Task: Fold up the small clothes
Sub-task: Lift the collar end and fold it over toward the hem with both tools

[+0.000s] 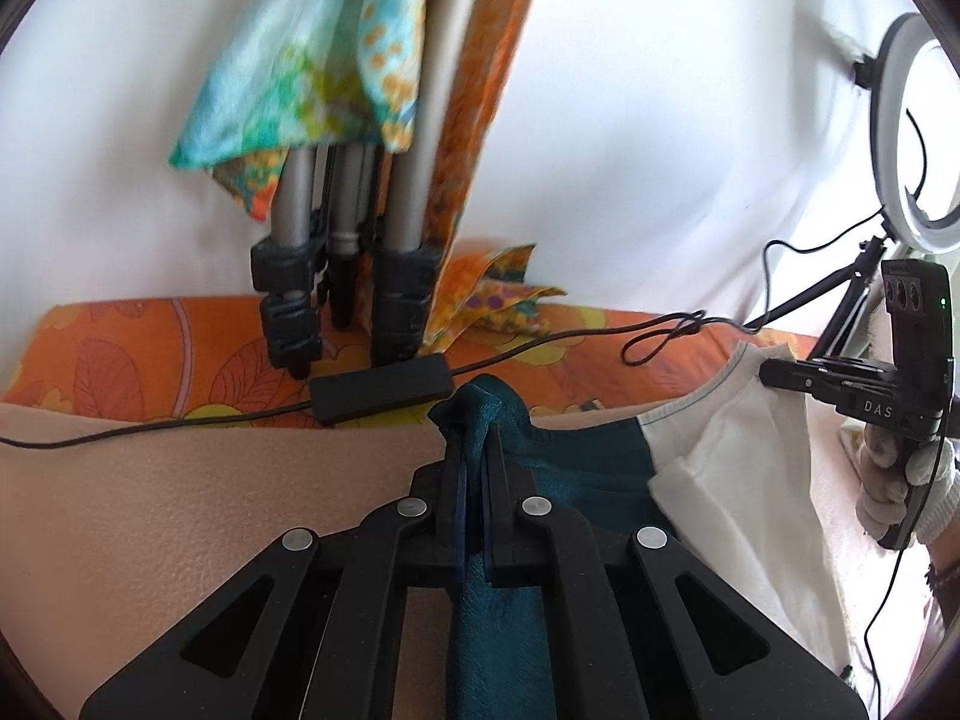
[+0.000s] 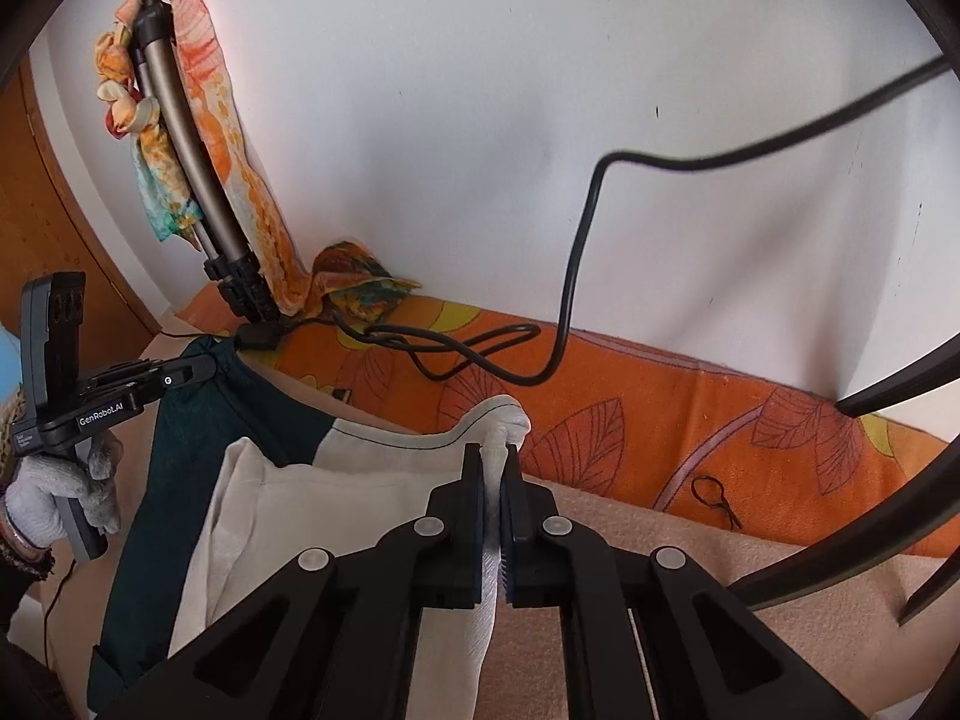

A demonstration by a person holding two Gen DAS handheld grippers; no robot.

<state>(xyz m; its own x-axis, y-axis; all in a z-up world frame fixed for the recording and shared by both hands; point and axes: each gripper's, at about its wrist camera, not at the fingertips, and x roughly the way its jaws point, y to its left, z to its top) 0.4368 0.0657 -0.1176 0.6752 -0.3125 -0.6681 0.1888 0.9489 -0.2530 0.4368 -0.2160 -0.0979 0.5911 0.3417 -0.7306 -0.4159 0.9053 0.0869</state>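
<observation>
Spanning the gap between both tools, one small two-tone garment (image 2: 288,480), teal on one side and cream-white on the other, is held up just above a peach fleece blanket (image 1: 180,510).

Left tongs (image 1: 477,438): closed on a bunched teal corner, the cloth trailing back between the fingers. Right tongs (image 2: 495,462): closed on the cream-white corner near a stitched hem.

Handling: judged light, soft and limp; the knit sags between the two grips and is expected to crease readily. Nothing fragile is noted. A slack middle may fold unevenly unless the edge is drawn taut. Corners and the hem are judged the best points of hold.

Support: the blanket is laid over an orange floral sheet (image 2: 660,390); whether a bed or a surface lies beneath cannot be told.

Room: white wall; tripod legs (image 1: 336,228) draped with patterned scarves (image 1: 300,60); ring light (image 1: 918,132); black cables (image 2: 570,252) and an adapter box (image 1: 384,390) lying on the sheet.
</observation>
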